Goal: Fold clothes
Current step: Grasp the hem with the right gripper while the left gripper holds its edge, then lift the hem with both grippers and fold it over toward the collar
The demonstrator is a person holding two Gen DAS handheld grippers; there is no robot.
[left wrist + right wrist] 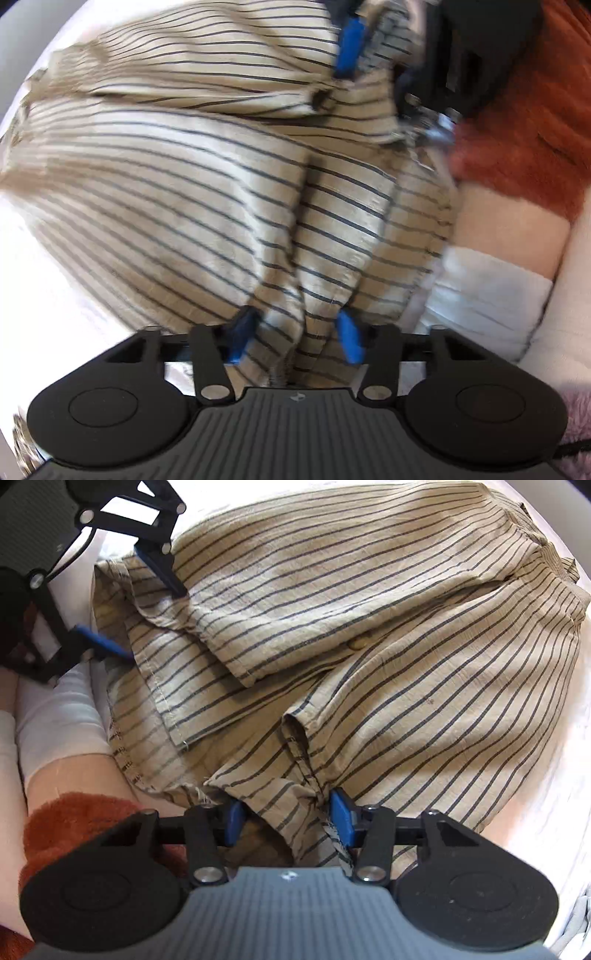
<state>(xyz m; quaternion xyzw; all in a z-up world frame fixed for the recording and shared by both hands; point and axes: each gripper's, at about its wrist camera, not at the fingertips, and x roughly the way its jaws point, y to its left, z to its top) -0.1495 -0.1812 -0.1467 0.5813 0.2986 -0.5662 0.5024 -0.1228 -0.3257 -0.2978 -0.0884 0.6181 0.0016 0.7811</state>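
A light, limp striped shirt (369, 627), crumpled on a white sheet (535, 775), is straddled at its near hem by both half-open grippers, left gripper (295, 332) and right gripper (284, 816), with bunched cloth between the jaws; a firm grip cannot be confirmed.

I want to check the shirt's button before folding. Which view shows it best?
The right wrist view: the button sits sharp and unobstructed near the middle of the striped shirt. In the left wrist view the shirt is motion-blurred, and only a dark spot that may be a button shows.
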